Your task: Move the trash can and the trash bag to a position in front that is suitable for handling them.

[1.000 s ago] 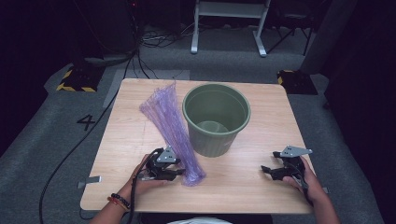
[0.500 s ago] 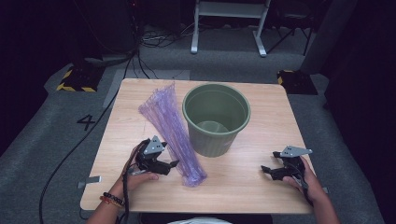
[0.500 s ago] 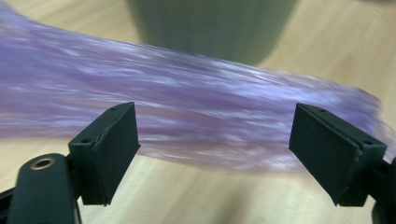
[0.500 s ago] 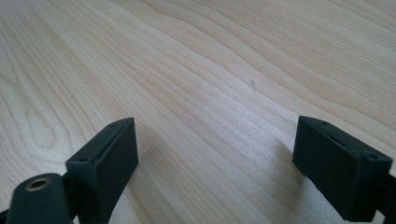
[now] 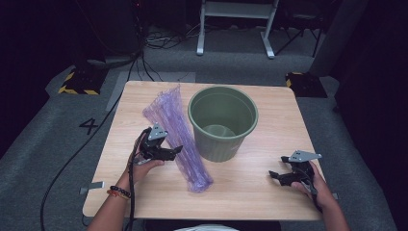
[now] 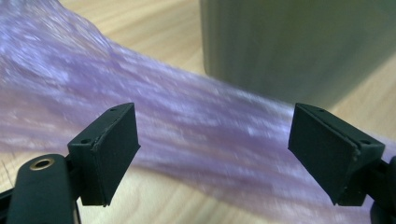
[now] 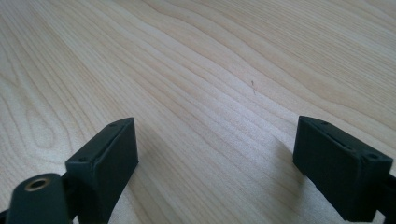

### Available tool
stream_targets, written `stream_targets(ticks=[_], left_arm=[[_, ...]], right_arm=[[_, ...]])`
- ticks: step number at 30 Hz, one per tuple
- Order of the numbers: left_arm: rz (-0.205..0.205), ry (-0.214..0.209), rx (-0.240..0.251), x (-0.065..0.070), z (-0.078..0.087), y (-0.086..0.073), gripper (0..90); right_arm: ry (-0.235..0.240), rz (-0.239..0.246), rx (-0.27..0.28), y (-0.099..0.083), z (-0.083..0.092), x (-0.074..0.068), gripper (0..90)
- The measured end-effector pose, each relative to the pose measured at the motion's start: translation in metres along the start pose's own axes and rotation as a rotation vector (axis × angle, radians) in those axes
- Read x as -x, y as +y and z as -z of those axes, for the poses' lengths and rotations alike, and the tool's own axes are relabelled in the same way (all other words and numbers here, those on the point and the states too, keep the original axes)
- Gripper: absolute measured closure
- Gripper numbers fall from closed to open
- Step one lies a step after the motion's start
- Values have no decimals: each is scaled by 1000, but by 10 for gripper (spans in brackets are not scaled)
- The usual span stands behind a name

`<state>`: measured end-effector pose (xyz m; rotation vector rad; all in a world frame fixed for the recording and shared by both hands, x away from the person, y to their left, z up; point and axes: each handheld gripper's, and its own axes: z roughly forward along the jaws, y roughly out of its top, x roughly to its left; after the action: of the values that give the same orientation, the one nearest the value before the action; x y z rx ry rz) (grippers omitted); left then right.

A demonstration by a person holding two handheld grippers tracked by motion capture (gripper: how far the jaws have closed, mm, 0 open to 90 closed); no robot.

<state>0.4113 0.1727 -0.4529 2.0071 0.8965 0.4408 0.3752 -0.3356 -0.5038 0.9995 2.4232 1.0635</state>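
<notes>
A long, crinkled purple plastic bag (image 5: 173, 120) lies flat on the wooden table (image 5: 260, 192), running from the far left toward the near middle beside a green bin (image 5: 219, 149). My left gripper (image 5: 175, 151) hovers just left of the bag's middle, pointing at it. Its jaws have just been opening and stand wide, with nothing between them. In the left gripper view the bag (image 6: 201, 116) stretches beyond the left gripper (image 6: 215, 149), with the bin's wall (image 6: 299, 46) behind. My right gripper (image 5: 276, 177) rests open near the table's right front. In its own view the right gripper (image 7: 215, 154) faces bare wood (image 7: 210, 70).
The bin stands upright in the table's middle, close against the bag's right side. Cables and a metal stand's legs (image 5: 235, 29) lie on the grey floor beyond the table. A black cable (image 5: 86, 144) trails off the left edge.
The left gripper has opened and lifted away from the bag's near end, moving up and farther along its left side. The bag stays flat. The right gripper has not moved.
</notes>
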Motion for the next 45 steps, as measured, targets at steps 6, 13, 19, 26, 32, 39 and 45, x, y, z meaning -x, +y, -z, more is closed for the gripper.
stream_targets(ticks=[6, 13, 19, 26, 32, 39, 45], left_arm=[[102, 54, 16, -7, -8, 10, 165], [110, 106, -18, -17, -22, 13, 163], [90, 149, -26, -24, -28, 10, 165], [65, 155, -26, -30, -33, 7, 169], [70, 94, -79, -28, -41, 3, 167], [61, 59, -140, -24, -52, -1, 164], [47, 75, -176, -24, -56, -7, 165]], right_arm=[[0, 0, 0, 0, 0, 0, 135], [0, 0, 0, 0, 0, 0, 136], [-1, 0, -1, 0, 0, 0, 135], [0, 0, 0, 0, 0, 0, 136], [0, 0, 0, 0, 0, 0, 136], [-1, 0, 0, 0, 0, 0, 136], [-1, 1, 0, 0, 0, 0, 135]])
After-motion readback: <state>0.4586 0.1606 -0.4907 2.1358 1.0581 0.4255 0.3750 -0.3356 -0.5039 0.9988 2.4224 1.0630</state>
